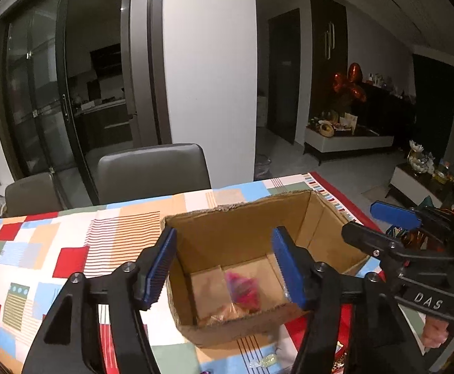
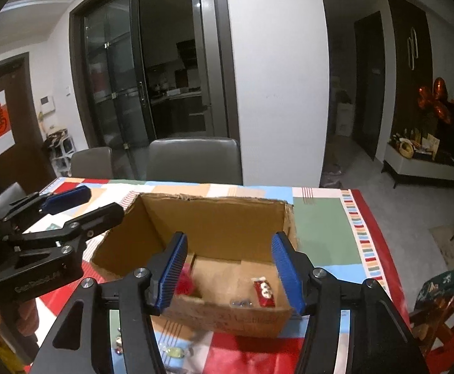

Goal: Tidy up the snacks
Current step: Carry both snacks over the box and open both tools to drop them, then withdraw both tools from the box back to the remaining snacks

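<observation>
Cardboard box [image 1: 245, 240] btwn open left tongs [image 1: 227, 268]

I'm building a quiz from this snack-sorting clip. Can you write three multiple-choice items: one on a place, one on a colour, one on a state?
1. Where is the red snack packet?
A. on the chair
B. inside the cardboard box
C. on the floor

2. What colour are the pads on the right gripper?
A. blue
B. yellow
C. white

3. How does the left gripper stand?
A. shut on a packet
B. shut on the box's wall
C. open, holding nothing

Key: 1 B, the packet lies on the box's floor; 2 A, both pads show blue; 3 C, its fingers stand apart with nothing between them.
</observation>
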### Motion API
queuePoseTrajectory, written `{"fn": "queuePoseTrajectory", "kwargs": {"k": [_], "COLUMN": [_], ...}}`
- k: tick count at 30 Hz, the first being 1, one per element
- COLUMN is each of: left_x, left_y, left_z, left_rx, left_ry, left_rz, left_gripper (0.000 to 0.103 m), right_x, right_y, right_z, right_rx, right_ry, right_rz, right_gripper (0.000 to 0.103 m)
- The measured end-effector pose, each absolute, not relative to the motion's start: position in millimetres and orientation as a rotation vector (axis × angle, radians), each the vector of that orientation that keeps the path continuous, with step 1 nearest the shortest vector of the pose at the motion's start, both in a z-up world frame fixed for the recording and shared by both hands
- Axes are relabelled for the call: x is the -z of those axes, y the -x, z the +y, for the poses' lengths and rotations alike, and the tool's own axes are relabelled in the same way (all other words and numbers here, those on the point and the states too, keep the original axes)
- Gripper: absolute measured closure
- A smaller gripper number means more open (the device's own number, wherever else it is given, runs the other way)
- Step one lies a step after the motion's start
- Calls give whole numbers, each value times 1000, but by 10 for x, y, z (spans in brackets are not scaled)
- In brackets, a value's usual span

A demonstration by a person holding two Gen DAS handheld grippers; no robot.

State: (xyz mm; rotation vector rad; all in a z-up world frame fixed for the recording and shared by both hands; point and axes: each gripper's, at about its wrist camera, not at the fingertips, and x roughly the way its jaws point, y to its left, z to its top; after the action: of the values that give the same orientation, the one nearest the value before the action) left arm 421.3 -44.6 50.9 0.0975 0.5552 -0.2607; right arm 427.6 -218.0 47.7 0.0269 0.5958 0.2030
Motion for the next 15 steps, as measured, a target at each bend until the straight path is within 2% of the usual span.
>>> {"fn": "queuePoseTrajectory", "kwargs": {"k": [5, 15], "left_x": [-519, -604], "left_y": [-4009, -3397], "left_z": [-415, -348], "left_rx": [268, 308], "left_ry": [-99, -102], "left_rz": [531, 475], "left_gripper": [37, 35], "right_x": [-480, -568], "right_y": [-4095, -3611], "right_z": [-2228, -2260], "right_rx": [-195, -210], "right_ry": [-45, -73], "right_rz": [592, 554], "right_gripper": [41, 39]}}
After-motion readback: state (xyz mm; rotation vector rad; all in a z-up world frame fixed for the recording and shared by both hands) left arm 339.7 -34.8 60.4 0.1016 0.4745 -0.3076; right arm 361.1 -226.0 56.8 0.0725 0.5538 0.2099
